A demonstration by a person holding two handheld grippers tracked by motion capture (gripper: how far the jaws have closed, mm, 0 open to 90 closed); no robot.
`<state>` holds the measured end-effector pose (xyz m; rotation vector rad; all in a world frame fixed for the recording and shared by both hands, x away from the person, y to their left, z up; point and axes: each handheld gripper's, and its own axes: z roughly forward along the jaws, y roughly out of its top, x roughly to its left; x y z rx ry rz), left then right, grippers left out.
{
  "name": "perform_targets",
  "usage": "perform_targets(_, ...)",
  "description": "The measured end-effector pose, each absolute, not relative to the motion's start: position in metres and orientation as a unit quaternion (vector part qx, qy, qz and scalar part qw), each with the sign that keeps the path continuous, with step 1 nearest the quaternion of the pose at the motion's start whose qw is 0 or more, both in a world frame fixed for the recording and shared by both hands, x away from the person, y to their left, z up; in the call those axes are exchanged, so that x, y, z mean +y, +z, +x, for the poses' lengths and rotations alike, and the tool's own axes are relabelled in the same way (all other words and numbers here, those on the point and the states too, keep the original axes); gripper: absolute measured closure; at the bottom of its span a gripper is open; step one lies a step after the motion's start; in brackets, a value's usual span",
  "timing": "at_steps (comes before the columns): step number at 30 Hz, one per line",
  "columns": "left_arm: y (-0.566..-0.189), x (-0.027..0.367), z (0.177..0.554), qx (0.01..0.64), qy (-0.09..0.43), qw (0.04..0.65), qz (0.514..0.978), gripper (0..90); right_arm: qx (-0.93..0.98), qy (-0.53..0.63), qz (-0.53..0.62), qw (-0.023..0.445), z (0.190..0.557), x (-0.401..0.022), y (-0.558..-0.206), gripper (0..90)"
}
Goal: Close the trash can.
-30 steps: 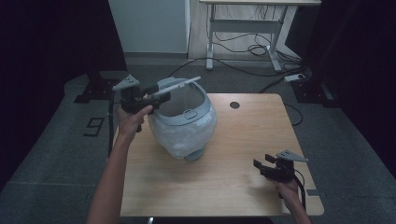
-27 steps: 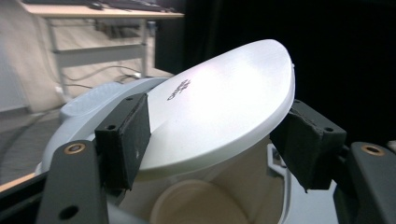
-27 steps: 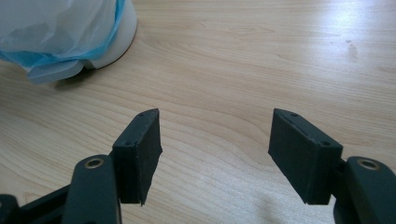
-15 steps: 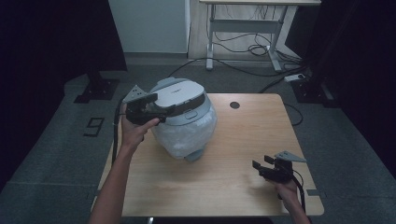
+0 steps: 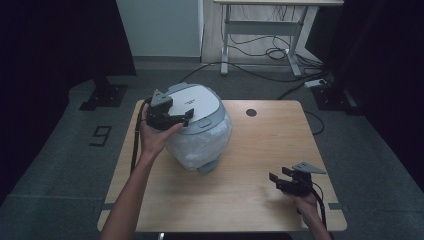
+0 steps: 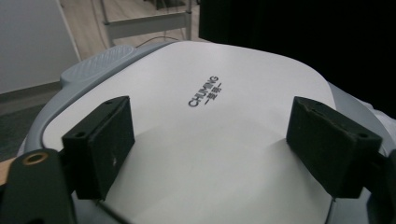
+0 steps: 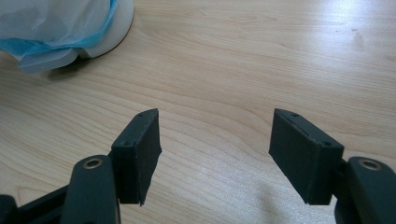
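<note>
Rice cooker (image 5: 200, 127) upright on the wooden table (image 5: 260, 200), left of the table's round cable hole (image 5: 251, 113), body wrapped in clear plastic film. White lid (image 6: 219, 126) shut, latch button (image 5: 205, 123) facing the person's side, hinge hump toward the far edge. Left gripper view: "CHUMING" lettering (image 6: 204, 91) legible on lid. Right gripper view: blue-edged film bunched at cooker's white base (image 7: 105, 32). Left gripper (image 5: 172, 116) over lid's left part, jaws wide apart, empty; contact with lid unclear. Right gripper (image 5: 287, 181) well right of cooker, near table's right front edge, jaws wide apart, empty, above bare wood.
</note>
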<state>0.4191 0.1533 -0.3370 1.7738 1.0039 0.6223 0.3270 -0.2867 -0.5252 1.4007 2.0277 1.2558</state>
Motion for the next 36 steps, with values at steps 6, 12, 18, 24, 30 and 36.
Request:
perform_targets(6,-0.330,0.134,0.424,0.417,0.255,0.459,0.742,16.5,0.726,0.437,0.498,0.187,0.327,-0.285,-0.528,32.9)
perform_targets(12,-0.329,0.133,0.425,0.416,0.249,0.457,0.745,16.5,0.725,0.437,0.497,0.190,0.326,-0.286,-0.527,32.8)
perform_targets(18,-0.329,0.135,0.427,0.430,0.256,0.453,0.738,16.5,0.726,0.437,0.496,0.190,0.326,-0.285,-0.527,32.8)
perform_targets(24,-0.325,0.126,0.430,0.434,0.269,0.435,0.742,16.6,0.728,0.434,0.496,0.188,0.327,-0.284,-0.528,32.7)
perform_targets(30,-0.319,0.116,0.429,0.432,0.287,0.405,0.753,18.5,0.731,0.432,0.492,0.192,0.326,-0.283,-0.528,32.6)
perform_targets(36,-0.320,0.110,0.430,0.428,0.274,0.401,0.762,21.7,0.731,0.431,0.492,0.193,0.326,-0.283,-0.528,32.6)
